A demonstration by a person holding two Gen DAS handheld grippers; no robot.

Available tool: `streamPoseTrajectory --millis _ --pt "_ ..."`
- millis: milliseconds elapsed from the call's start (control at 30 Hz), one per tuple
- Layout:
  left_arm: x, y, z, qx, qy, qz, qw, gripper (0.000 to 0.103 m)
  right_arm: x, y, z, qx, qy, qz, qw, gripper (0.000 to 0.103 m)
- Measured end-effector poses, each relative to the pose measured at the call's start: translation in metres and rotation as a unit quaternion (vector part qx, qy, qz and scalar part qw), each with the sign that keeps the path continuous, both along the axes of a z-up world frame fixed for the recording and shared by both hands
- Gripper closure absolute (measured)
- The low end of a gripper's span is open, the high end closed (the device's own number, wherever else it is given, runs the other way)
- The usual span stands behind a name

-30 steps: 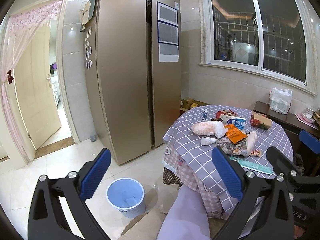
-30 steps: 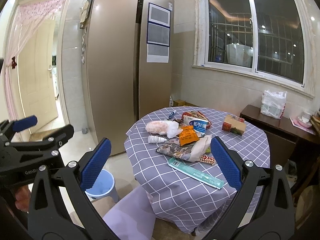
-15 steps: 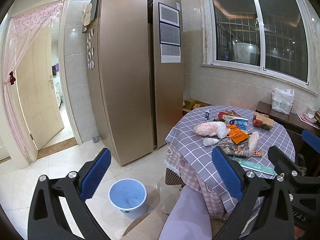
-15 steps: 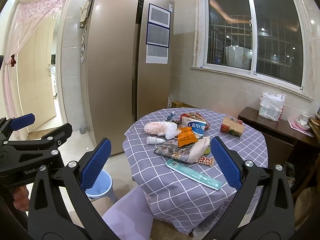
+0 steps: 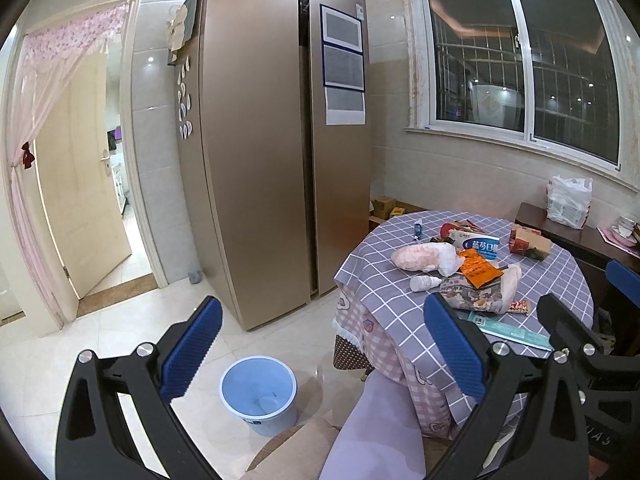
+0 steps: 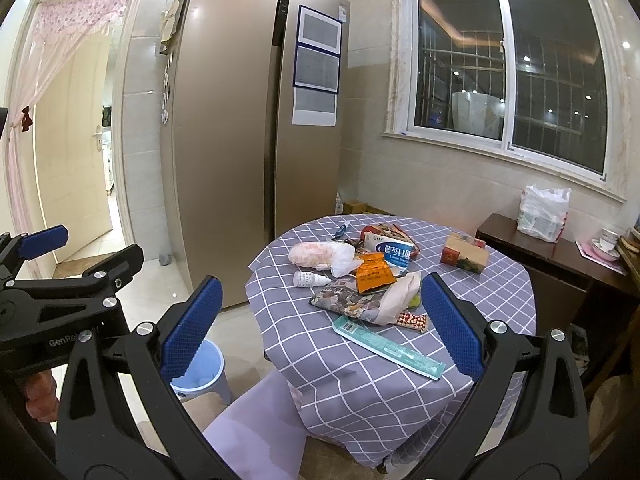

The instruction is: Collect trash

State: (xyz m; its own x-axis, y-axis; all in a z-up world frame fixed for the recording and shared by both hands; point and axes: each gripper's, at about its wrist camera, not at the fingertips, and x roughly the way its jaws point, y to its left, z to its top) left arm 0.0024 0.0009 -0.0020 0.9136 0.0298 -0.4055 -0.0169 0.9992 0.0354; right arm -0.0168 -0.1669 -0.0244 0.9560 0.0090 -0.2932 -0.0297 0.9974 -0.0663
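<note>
Litter lies on the round table point(image 6: 472, 280) with its purple checked cloth: a pink bag point(image 6: 316, 254), a small white bottle point(image 6: 310, 279), an orange packet point(image 6: 372, 272), a blue-and-white box point(image 6: 390, 252), a printed wrapper point(image 6: 348, 300) and a long teal pack point(image 6: 388, 346). On the floor to the left of the table stands a light blue bin point(image 5: 259, 394). My left gripper point(image 5: 318, 354) is open and holds nothing, hanging above the floor between the bin and the table point(image 5: 560, 272). My right gripper point(image 6: 318, 326) hovers open and empty before the table's near edge.
A tall bronze fridge point(image 5: 256, 140) stands behind the bin. An open door point(image 5: 84, 200) with a pink curtain is at far left. A dark sideboard point(image 6: 552, 252) with a white plastic bag point(image 6: 542, 212) sits under the window. A purple chair seat point(image 6: 256, 428) lies below me.
Both views have tilted up and drawn back slightly, so the table and bin sit a little lower and farther. Both grippers stayed open and nothing on the table moved.
</note>
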Motion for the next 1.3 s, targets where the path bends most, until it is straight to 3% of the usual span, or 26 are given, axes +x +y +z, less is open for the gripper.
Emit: streamPoseTrajectory --millis 767,1300 --pt "0.006 -0.002 -0.007 -0.005 0.015 -0.006 0.9998 0.005 0.004 -0.004 -0.004 0.01 0.011 0.0 1.0 0.005" --pt "0.054 -0.023 -0.042 -0.012 0.094 -0.045 0.9945 0.005 0.037 -0.023 -0.033 0.025 0.066 -0.019 0.997 0.005"
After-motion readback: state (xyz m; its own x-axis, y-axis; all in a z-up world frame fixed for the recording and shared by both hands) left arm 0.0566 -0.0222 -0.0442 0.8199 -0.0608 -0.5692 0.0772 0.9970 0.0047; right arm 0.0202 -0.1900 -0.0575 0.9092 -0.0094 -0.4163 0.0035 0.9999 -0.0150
